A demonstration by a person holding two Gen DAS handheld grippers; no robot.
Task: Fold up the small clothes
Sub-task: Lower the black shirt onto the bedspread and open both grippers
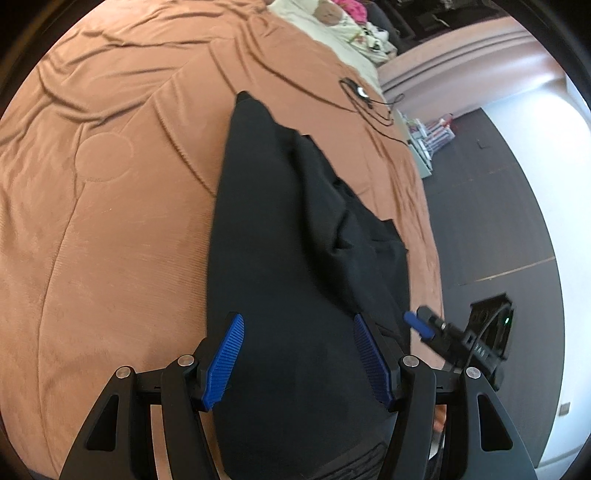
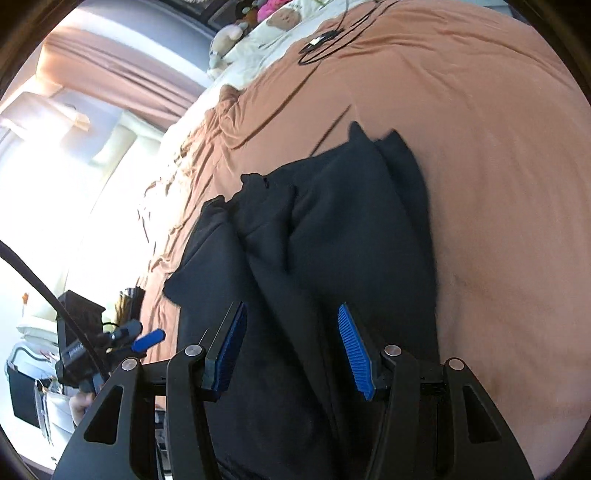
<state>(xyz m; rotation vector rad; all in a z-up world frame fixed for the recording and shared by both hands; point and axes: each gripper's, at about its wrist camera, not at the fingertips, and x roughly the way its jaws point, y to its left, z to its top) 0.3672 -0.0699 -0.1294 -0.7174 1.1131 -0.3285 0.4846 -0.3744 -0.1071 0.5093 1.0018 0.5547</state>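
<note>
Hovering part-open and empty, left gripper and right gripper flank black garment on brown bedspread, cable at one o'clock.

Brown bedspread, blk cable, pale pillow

Bright window glare, slight motion blur, fisheye-warped dark edges.

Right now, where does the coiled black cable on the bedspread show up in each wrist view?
Left wrist: the black cable lies upper right of centre, beyond the far tip of the black garment.
Right wrist: the black cable lies near the top edge, centre, well beyond the garment.
Shared landmark: the cream printed bedding just past it.
</note>
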